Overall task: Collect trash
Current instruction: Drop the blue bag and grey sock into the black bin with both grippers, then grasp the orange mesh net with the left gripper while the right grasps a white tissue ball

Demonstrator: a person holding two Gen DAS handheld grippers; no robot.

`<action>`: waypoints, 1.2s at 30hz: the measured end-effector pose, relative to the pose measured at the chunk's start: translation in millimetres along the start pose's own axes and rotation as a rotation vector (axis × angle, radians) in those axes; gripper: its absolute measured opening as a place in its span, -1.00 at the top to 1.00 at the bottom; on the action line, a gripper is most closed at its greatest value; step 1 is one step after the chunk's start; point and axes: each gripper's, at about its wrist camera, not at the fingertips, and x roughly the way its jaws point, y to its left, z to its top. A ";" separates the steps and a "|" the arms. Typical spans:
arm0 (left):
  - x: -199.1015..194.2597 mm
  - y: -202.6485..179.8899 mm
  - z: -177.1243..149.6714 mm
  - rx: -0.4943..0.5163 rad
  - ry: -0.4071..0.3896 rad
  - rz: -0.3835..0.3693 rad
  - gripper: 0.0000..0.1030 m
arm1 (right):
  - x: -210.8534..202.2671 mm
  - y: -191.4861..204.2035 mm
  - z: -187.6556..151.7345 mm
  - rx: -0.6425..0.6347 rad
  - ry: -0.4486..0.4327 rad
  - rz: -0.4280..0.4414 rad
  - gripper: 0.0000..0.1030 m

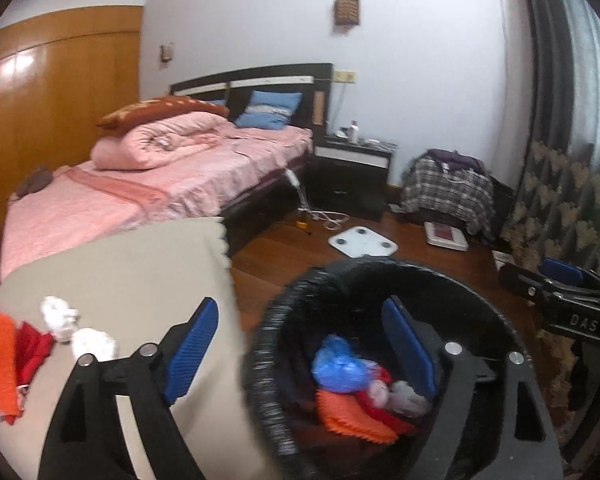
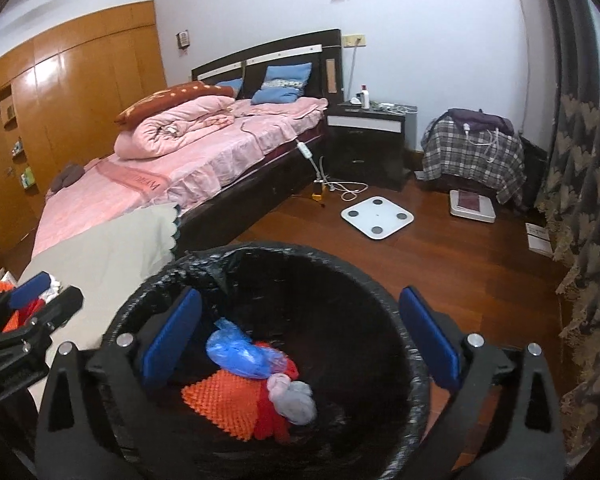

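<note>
Both empty and spread wide: right gripper (image 2: 300, 338) over the bin (image 2: 380, 276), left gripper (image 1: 300, 354) astride its rim. Remaining white wads (image 1: 76, 330) at ten o'clock (left gripper nearer) on the beige cloth (image 1: 132, 276).

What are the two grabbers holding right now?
Nothing. The left gripper and the right gripper both have their fingers wide apart and empty, above the black trash bin.
</note>
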 end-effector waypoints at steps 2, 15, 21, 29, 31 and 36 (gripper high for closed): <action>-8.4 13.5 -1.5 -0.011 -0.011 0.038 -0.64 | 1.3 12.7 -0.5 -0.008 0.004 0.023 -0.87; -55.7 107.5 -26.6 -0.082 -0.035 0.269 -0.66 | 20.4 137.0 6.9 -0.142 0.026 0.222 -0.87; -75.8 154.9 -40.7 -0.136 -0.034 0.375 -0.66 | 26.4 190.7 10.4 -0.196 0.022 0.299 -0.87; -88.2 206.2 -58.6 -0.178 -0.018 0.478 -0.66 | 43.7 252.4 3.5 -0.251 0.046 0.371 -0.87; -89.0 215.2 -62.9 -0.187 -0.014 0.494 -0.66 | 49.3 262.2 0.7 -0.258 0.057 0.380 -0.87; -87.0 237.1 -71.8 -0.208 0.001 0.527 -0.66 | 64.4 289.5 -9.2 -0.271 0.085 0.391 -0.87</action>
